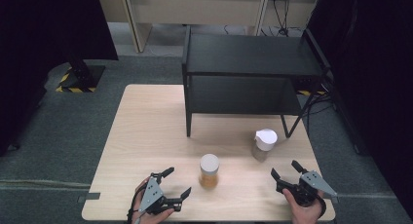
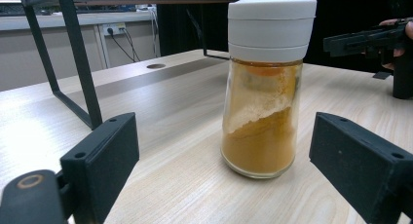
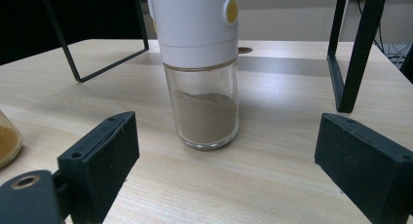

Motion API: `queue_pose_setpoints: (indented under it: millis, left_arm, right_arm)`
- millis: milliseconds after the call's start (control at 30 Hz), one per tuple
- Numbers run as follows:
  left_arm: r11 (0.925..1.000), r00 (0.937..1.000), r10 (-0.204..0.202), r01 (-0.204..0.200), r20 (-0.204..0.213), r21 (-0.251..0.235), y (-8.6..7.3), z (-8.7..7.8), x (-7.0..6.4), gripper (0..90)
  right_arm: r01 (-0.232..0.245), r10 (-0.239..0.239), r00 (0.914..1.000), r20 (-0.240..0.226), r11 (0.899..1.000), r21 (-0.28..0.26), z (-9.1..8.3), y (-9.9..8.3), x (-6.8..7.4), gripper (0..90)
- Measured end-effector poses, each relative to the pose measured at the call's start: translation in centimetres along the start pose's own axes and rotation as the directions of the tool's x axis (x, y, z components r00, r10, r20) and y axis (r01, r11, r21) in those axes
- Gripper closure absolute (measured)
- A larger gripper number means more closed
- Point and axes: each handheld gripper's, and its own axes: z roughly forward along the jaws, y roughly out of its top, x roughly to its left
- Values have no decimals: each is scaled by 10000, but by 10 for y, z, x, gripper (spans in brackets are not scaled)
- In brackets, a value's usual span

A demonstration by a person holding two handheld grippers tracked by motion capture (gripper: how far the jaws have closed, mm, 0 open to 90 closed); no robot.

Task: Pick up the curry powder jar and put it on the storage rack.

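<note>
Spice jars: orange-powder jar [image 1: 209, 171] sits lower centre of the high view, brown-powder jar [image 1: 264, 144] right of centre, both upright on the table [image 1: 146, 126], in front of the black shelf [image 1: 243, 63]. Left gripper [image 1: 176, 183] and right gripper [image 1: 287, 168] both have jaws spread wide, holding nothing, each aimed at its own jar. Likely step: grasp. Best to close on the glass body below the white cap, jar centred between jaws, no tipping.
</note>
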Motion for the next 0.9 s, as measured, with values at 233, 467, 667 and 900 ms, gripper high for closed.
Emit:
queue_pose_setpoints:
  millis: [233,467,667,900]
  left_arm:
    - [10000,10000,-17,17,66,-83,1,5,-2,103]
    - [9998,9997,13,-8,244,-201,6,16,-3,111]
    - [9998,9987,80,-70,499,-203,11,28,-2,118]
    - [9997,9968,175,-161,777,-185,17,44,-2,128]
  right_arm:
    - [-66,66,10000,7,10000,-32,0,-1,0,89]
    - [-94,94,10000,-3,10000,-24,0,0,-1,88]
    - [-93,93,10000,-3,10000,-13,0,0,-1,88]
    - [-118,118,9999,-24,9999,6,0,0,-2,88]
